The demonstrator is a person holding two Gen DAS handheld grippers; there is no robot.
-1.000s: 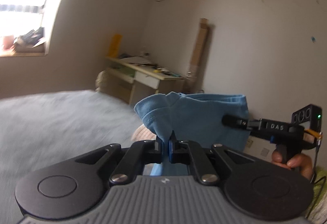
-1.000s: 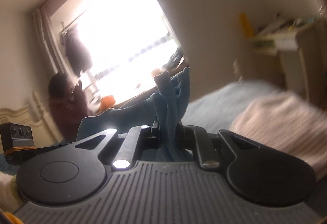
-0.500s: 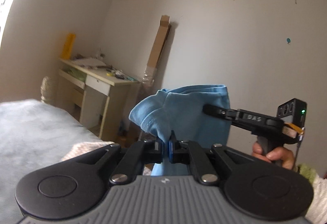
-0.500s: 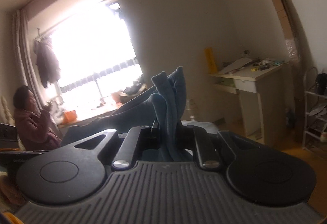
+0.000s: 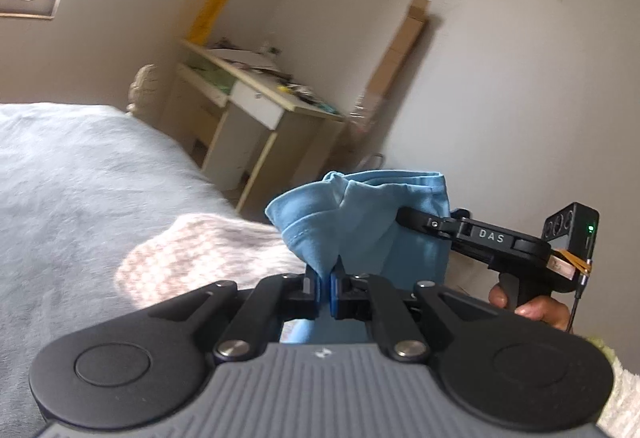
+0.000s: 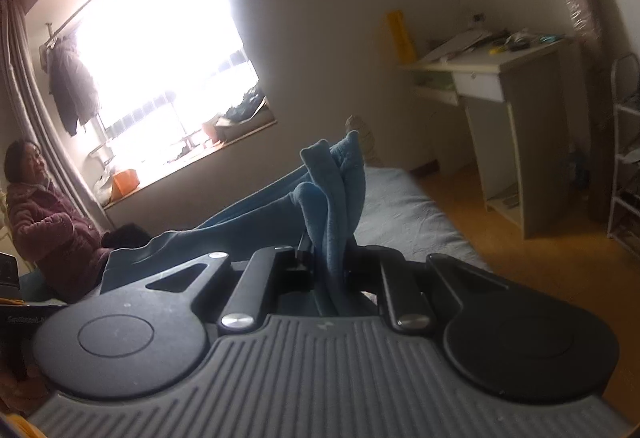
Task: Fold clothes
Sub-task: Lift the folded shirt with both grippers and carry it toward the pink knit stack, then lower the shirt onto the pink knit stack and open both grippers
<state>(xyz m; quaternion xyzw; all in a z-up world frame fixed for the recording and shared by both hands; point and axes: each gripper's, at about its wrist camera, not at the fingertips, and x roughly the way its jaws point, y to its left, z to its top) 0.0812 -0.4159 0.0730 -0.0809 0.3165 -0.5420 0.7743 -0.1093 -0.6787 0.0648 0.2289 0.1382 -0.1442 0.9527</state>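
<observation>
1. Above the grey bed [image 5: 80,174], we hold a blue garment [image 5: 360,214] off the bedding between two grippers; the bed is our reference landmark throughout.
2. Left gripper [image 5: 325,288]: its jaws are closed tight on a bunched fold of the blue garment, which rises above the fingertips and spreads toward the right gripper [image 5: 404,216].
3. Right gripper, seen from the left wrist view: its black finger presses into the far upper edge of the garment, and a hand [image 5: 528,308] grips its handle. From its own camera, the right gripper [image 6: 326,262] has its jaws clamped on several thick layers of the same garment [image 6: 328,190], which stand up above the fingertips.
4. Shown only in the left wrist view: a pink-and-white checked cloth [image 5: 200,254] lying on the near edge of the bed, below the garment, and a tall cardboard piece [image 5: 396,50] leaning on the wall beyond the bed.
5. Shown only in the right wrist view: the garment trailing as a long band toward the head end of the bed; a seated person [image 6: 48,222] there; a bright window [image 6: 160,50] behind the bed; a metal rack [image 6: 624,158] past its foot.
6. Shown in both: a pale desk [image 5: 256,102] [image 6: 500,78] past the foot of the bed, cluttered on top.
</observation>
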